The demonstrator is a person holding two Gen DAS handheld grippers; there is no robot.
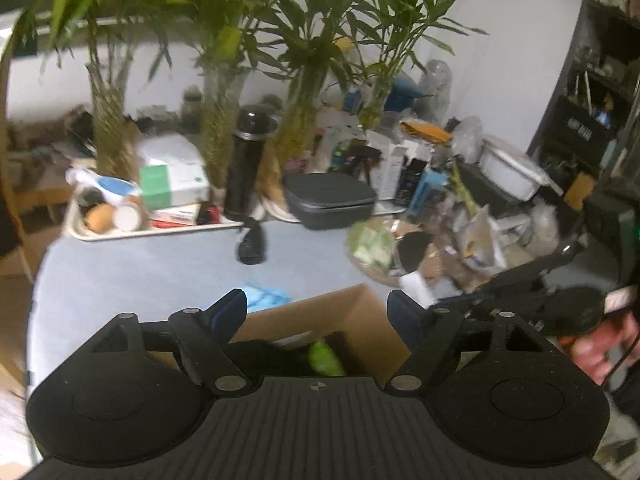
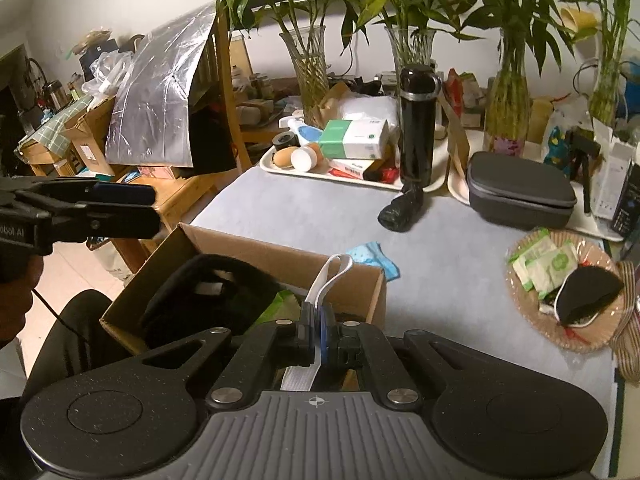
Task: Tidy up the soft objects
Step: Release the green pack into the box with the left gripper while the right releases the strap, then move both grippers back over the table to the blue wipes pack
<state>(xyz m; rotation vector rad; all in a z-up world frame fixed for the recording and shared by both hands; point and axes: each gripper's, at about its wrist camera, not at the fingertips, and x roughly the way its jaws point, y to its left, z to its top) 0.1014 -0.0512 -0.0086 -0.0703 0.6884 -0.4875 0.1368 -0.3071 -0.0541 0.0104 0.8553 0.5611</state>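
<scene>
Strap (image 2: 334,276), a white looped band, is clamped flat between the right gripper (image 2: 316,334) jaws, which are closed tight on it; its loop rises ahead of the jaws and its tail hangs down behind them. Just beyond and below these jaws sits an open box (image 2: 240,248) on the desk (image 2: 440,280), with black fabric (image 2: 208,292) and something green (image 2: 286,300) inside. Past the box lie a blue cloth (image 2: 374,258) and, farther ahead, a black bundle (image 2: 402,210). The left gripper (image 1: 316,312) has its jaws spread wide and holds nothing; it hovers above the box, whose near corner shows between the jaws, with the blue cloth just beyond its left jaw.
</scene>
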